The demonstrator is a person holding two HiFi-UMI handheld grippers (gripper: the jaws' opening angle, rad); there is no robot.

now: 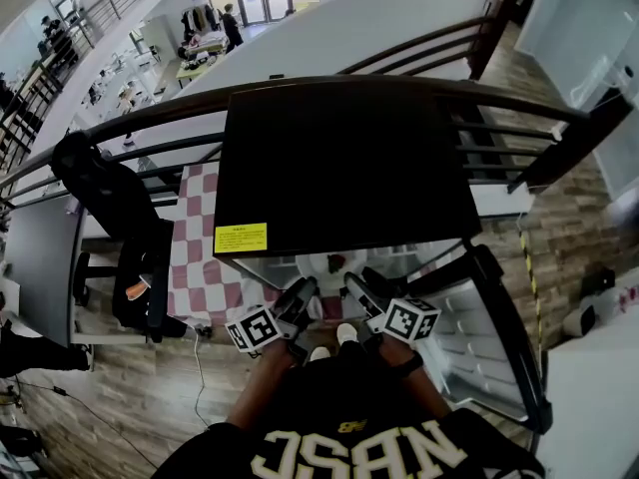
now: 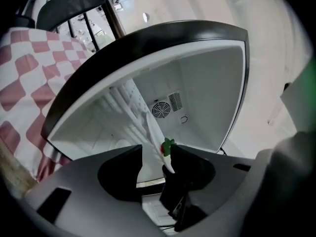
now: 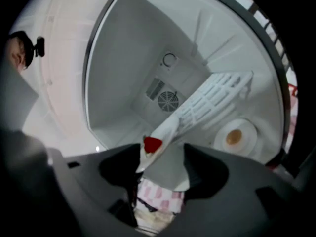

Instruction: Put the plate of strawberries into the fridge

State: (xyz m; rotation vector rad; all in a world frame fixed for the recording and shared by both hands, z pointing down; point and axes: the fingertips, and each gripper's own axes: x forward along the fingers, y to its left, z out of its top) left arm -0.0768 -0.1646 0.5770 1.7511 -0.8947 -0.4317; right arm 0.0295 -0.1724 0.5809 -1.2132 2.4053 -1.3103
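Note:
A black-topped mini fridge [image 1: 339, 168] stands open below me, its white inside [image 2: 207, 98] facing both gripper views. A white plate [image 1: 321, 265] with a red strawberry [image 1: 336, 261] sits at the fridge's mouth between my two grippers. My left gripper [image 1: 305, 292] has the plate's rim [image 2: 153, 132] edge-on between its jaws, which are open, with a green-topped strawberry [image 2: 167, 147] just past them. My right gripper [image 1: 357, 285] is open too, with the plate [image 3: 165, 167] and a strawberry [image 3: 152, 143] in its gap.
The fridge door [image 1: 479, 327] hangs open at the right. Inside are a white wire shelf [image 3: 212, 100], a fan vent [image 2: 161, 109] and a small plate of brownish food [image 3: 236, 137]. A red-checked cloth [image 1: 200, 257] and a black chair [image 1: 110, 208] stand at the left.

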